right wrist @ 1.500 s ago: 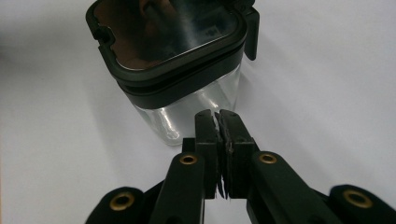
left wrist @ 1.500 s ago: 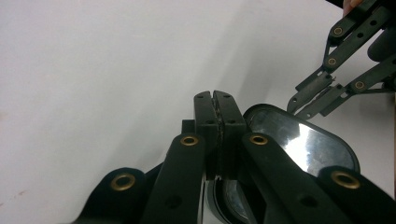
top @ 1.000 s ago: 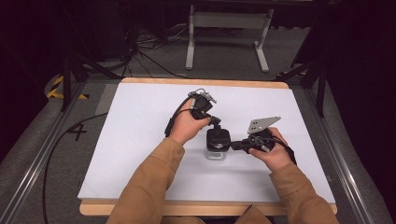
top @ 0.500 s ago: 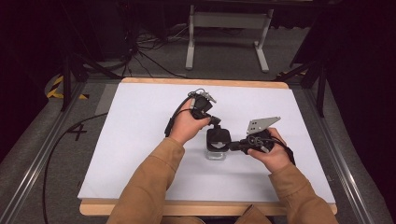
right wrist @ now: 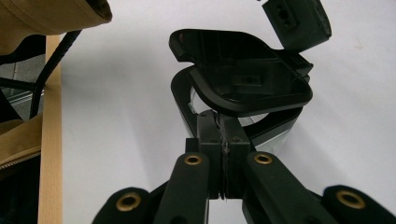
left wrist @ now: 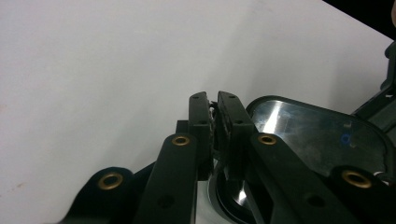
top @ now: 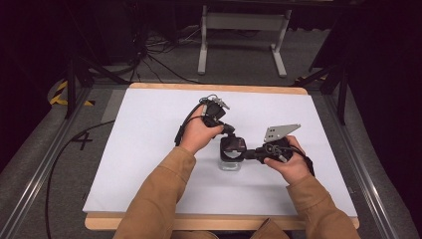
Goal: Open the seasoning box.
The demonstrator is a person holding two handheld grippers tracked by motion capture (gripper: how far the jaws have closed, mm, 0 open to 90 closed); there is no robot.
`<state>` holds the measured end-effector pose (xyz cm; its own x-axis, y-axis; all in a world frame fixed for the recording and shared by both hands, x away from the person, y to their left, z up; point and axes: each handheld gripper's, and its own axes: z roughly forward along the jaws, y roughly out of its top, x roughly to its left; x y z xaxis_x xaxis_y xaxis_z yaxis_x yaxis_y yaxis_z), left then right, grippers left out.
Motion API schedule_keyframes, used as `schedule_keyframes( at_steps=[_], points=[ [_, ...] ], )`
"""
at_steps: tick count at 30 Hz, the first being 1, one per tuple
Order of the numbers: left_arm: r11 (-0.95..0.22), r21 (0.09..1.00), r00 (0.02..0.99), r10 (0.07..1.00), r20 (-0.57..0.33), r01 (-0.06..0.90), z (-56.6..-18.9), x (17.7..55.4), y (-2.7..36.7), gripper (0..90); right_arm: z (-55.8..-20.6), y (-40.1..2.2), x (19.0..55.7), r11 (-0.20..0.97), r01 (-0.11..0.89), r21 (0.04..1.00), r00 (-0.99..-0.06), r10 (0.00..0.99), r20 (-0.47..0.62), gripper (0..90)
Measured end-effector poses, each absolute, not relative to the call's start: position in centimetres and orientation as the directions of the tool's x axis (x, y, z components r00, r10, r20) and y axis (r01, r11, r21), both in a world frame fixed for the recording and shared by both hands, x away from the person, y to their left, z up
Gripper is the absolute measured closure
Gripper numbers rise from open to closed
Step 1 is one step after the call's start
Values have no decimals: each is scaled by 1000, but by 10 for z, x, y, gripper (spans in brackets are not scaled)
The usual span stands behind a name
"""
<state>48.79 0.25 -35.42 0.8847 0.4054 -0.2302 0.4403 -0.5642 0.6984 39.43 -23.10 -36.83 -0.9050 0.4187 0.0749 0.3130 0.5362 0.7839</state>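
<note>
A small clear container [top: 230,163] with a black rim stands mid-table, its black hinged lid [top: 233,145] tilted up. My left gripper [top: 230,131] reaches in from the far side; in the left gripper view its jaws [left wrist: 214,112] have just been opening slightly, still pinching a thin black edge of the lid [left wrist: 313,130]. My right gripper [top: 250,154] comes in from the right, level with the table. In the right gripper view it [right wrist: 223,129] is shut on the container's black rim under the raised lid [right wrist: 243,74], with the clear wall [right wrist: 280,134] beyond.
A white mat [top: 149,149] covers the table, with a wooden edge [top: 209,88] at the far side. Past the table lie cables [top: 164,64] and a grey stand [top: 239,22] on the floor. A metal rail [top: 35,184] runs along the left.
</note>
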Motion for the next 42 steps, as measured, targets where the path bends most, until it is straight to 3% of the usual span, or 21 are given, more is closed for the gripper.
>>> schedule_keyframes(
  at_steps=[4,13,22,29,42],
  points=[
    [-541,727,897,364,-250,422,-341,478,10,808,-367,-231,394,532,311,787,-904,422,72,900],
    [-512,790,934,288,-212,337,-307,443,36,823,-364,-231,395,501,305,810,-899,432,71,900],
    [-581,779,967,221,-130,237,-296,402,44,827,-361,-230,398,474,287,833,-895,443,56,900],
    [-579,780,967,219,-131,236,-307,382,48,816,-357,-230,400,443,280,852,-890,452,57,900],
    [-578,767,951,276,-136,278,-345,383,41,845,-357,-230,404,425,262,866,-883,467,37,900]
  ],
)
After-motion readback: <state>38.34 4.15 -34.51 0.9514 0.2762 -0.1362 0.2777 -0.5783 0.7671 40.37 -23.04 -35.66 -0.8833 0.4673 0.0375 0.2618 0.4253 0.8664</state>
